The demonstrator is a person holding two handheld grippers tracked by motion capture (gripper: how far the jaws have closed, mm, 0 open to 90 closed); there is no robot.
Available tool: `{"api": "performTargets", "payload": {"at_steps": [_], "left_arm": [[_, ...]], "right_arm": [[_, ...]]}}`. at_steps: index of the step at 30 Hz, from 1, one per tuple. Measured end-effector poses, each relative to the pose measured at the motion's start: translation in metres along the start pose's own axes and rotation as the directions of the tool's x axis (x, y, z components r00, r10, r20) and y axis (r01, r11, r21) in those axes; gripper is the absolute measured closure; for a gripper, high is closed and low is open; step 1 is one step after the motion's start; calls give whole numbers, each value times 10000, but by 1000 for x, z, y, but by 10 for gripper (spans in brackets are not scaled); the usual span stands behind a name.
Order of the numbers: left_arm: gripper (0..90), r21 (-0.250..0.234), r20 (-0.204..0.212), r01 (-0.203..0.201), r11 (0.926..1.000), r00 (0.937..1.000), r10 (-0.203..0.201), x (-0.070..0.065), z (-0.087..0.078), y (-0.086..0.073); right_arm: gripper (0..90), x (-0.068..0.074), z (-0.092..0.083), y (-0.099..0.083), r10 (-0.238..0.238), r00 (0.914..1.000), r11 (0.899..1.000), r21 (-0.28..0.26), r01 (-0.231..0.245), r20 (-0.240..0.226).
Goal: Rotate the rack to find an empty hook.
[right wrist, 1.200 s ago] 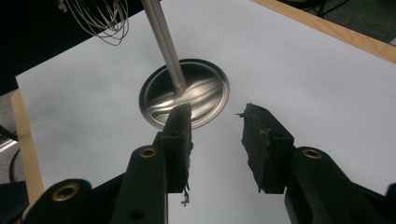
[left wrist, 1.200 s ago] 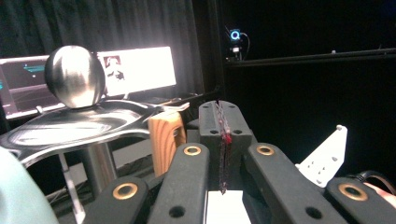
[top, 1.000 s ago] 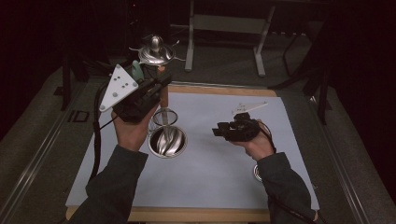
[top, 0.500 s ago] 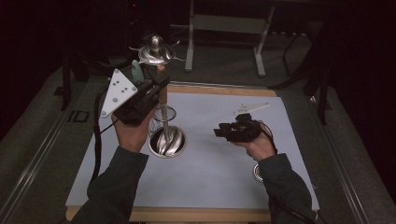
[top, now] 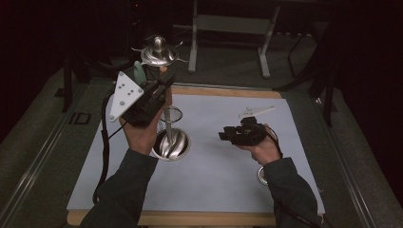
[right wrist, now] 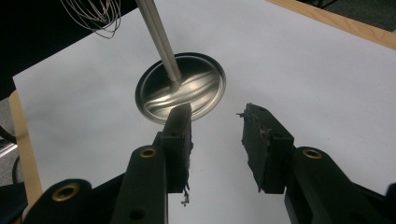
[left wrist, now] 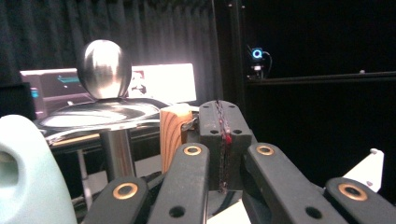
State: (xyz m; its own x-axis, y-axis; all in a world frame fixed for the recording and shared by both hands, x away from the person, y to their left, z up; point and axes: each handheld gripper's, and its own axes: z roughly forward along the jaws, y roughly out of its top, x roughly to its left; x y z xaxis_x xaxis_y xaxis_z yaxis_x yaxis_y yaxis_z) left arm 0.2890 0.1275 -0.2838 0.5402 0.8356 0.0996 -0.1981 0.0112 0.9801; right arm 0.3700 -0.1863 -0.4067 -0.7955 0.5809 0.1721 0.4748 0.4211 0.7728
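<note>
A metal stand rises from a round base (top: 172, 145) on a thin pole (right wrist: 159, 37) to a top disc with a ball knob (top: 158, 50). My left gripper (top: 162, 84) is raised just below that disc with its jaws shut pad to pad. In the left gripper view (left wrist: 223, 116) a thin dark red line runs down the seam. A wooden block (left wrist: 173, 135) stands right beside the left jaw, between it and the pole; I cannot tell what holds it. My right gripper (top: 223, 135) hovers low over the white sheet, open and empty (right wrist: 217, 121), pointing at the base (right wrist: 187, 88).
A wire ring (top: 172, 114) circles the pole partway up. A small pale piece (top: 256, 112) lies on the white sheet (top: 218, 190) behind the right hand, and a small round metal part (top: 262, 175) lies by the right forearm. The wooden table edge (top: 223, 91) borders the sheet.
The left gripper has drifted slightly to the right below the stand's top. The right gripper has kept still.
</note>
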Motion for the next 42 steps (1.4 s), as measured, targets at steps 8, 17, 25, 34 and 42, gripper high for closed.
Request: {"api": "performTargets", "payload": {"at_steps": [8,17,25,34,42], "left_arm": [[894,-96,-318,108,9999,9994,-111,7,-7,-1],[894,-237,-480,335,9992,9982,-346,19,-15,-4],[893,-277,-739,480,9985,9960,-500,32,-21,-4],[893,-319,-920,605,9977,9937,-632,42,-25,-2],[886,-286,-844,589,9979,9946,-611,42,-26,-2]], "right_arm": [[619,-1,-1,-2,51,10000,10000,5,-51,6],[619,-1,1,-2,67,10000,10000,38,-67,-49],[619,-3,0,-5,105,9999,9999,47,-105,-23],[619,-8,-6,-8,258,9996,9997,48,-259,79],[619,-12,-11,-12,378,9991,9993,40,-379,170]]}}
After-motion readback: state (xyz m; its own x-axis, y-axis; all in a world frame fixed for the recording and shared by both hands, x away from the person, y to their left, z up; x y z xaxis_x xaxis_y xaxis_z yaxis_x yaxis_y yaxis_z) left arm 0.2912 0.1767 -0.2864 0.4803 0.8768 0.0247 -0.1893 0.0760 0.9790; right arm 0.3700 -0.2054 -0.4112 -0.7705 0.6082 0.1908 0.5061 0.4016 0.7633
